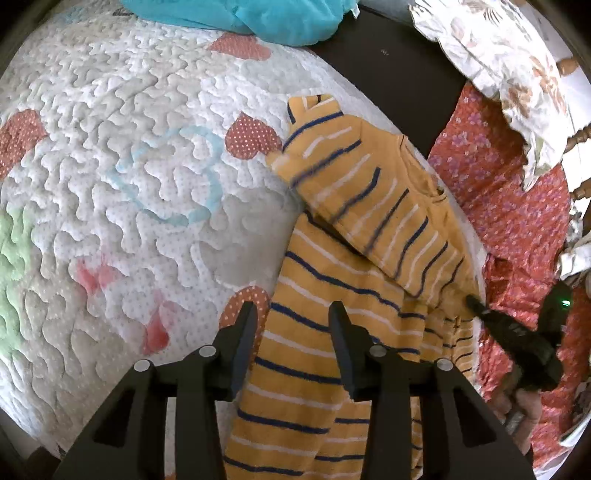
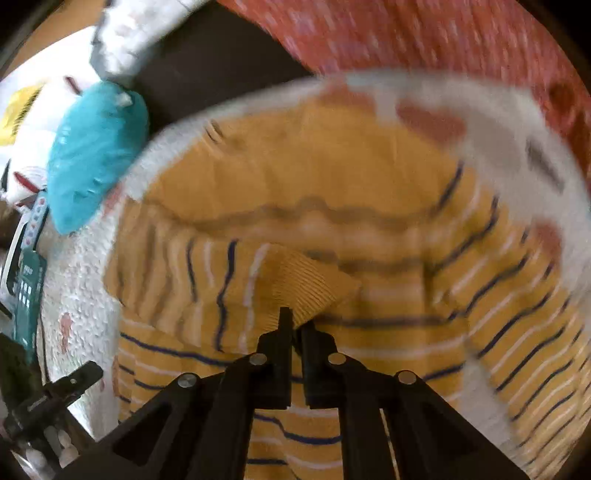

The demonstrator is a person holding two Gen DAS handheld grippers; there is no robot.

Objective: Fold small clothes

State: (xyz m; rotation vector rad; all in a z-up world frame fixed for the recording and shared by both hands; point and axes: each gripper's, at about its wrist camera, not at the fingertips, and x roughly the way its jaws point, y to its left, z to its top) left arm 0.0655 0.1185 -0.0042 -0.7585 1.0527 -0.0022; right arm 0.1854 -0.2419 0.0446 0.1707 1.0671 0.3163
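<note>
Right gripper (image 2: 294,325) pinches ribbed cuff (image 2: 306,284) of striped yellow top (image 2: 332,177) lying on white quilt (image 2: 81,295). Teal cloth (image 2: 92,155) far left. View blurred.

The striped shirt (image 1: 332,295) lies on the quilt (image 1: 110,184), directly ahead of and beneath the left gripper (image 1: 291,321). The right gripper (image 1: 476,302) meets its right edge; a pillow (image 1: 240,14) sits far ahead.
</note>
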